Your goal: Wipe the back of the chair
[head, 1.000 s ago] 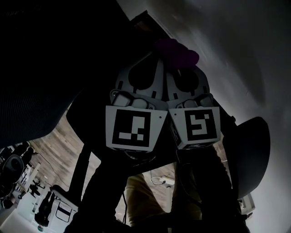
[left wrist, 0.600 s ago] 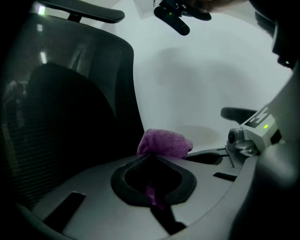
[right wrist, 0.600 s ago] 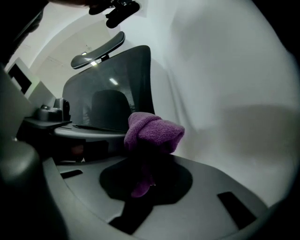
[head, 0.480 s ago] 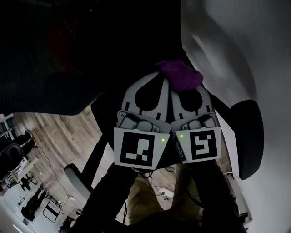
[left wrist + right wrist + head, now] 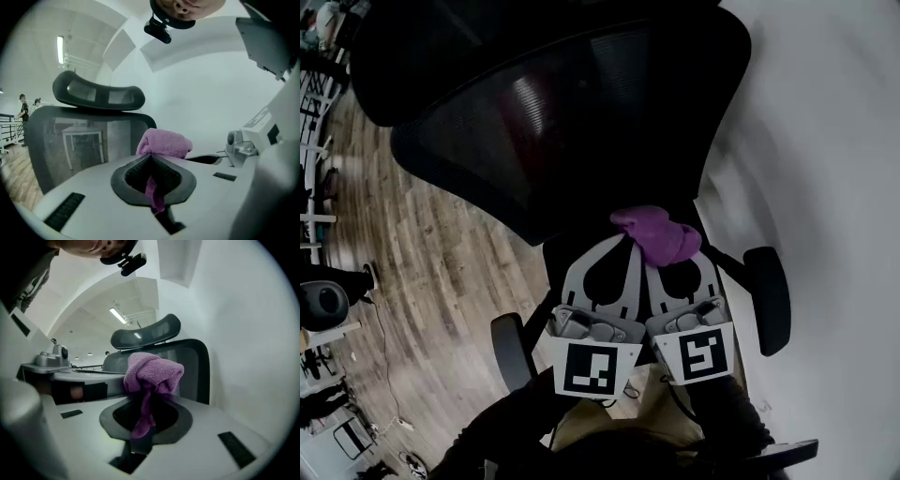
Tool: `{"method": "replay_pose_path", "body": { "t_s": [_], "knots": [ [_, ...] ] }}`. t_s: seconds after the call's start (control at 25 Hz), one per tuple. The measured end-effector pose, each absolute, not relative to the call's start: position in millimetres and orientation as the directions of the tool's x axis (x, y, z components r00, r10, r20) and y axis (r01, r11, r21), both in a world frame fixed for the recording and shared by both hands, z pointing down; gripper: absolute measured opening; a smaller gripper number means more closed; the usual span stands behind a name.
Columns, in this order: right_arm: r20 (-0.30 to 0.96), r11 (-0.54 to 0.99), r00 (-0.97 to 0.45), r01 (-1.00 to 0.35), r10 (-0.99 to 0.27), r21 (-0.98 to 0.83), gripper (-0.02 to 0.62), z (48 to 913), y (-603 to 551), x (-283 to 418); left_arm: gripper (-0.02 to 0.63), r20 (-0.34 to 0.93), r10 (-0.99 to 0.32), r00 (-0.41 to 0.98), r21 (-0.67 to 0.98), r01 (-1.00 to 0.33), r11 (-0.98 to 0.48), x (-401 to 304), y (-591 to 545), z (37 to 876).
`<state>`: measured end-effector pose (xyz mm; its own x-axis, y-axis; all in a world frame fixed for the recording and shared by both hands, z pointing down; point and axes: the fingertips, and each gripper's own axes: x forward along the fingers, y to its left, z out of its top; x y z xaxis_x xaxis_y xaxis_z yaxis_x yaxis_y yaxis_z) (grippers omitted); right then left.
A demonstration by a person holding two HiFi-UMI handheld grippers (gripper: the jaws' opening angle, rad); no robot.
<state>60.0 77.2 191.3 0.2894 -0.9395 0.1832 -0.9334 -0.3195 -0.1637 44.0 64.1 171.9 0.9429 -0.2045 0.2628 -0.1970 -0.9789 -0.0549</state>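
A black office chair stands before me; its mesh back (image 5: 553, 112) fills the top of the head view. A bunched purple cloth (image 5: 658, 234) sits just below the back's lower edge. My left gripper (image 5: 630, 242) and right gripper (image 5: 671, 257) are side by side, both shut on that cloth. In the left gripper view the cloth (image 5: 164, 142) bulges past the jaws, a tail hanging between them, with the mesh back (image 5: 79, 145) and headrest (image 5: 98, 96) behind. The right gripper view shows the cloth (image 5: 152, 371) in front of the chair back (image 5: 193, 366).
The chair's armrests (image 5: 769, 300) (image 5: 512, 349) flank the grippers. A white wall (image 5: 825, 187) runs along the right. Wooden floor (image 5: 422, 281) spreads to the left, where another chair (image 5: 321, 306) stands. People stand far off by a railing (image 5: 22, 108).
The view has swung, so the whole chair back now shows above the grippers. Both grippers sit lower in the frame, still side by side with the purple cloth.
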Motion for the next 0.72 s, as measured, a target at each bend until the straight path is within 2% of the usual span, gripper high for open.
{"method": "replay_pose_path", "body": {
  "t_s": [0.2,0.36,0.72],
  "knots": [
    [0.176,-0.239,0.215,-0.963,-0.961,-0.124,0.054,128,72,39,0.008,0.201,-0.295,0.934,-0.043,-0.292,-0.955,21,57,105],
    [0.140,-0.225,0.208,-0.968,-0.968,-0.113,0.054,66,70,7,0.008,0.144,-0.334,0.932,0.010,-0.339,-0.941,-14,56,47],
    [0.091,-0.193,0.186,-0.978,-0.978,-0.077,0.054,35,68,-41,0.008,0.074,-0.366,0.928,-0.001,-0.367,-0.930,-63,57,19]
  ]
}}
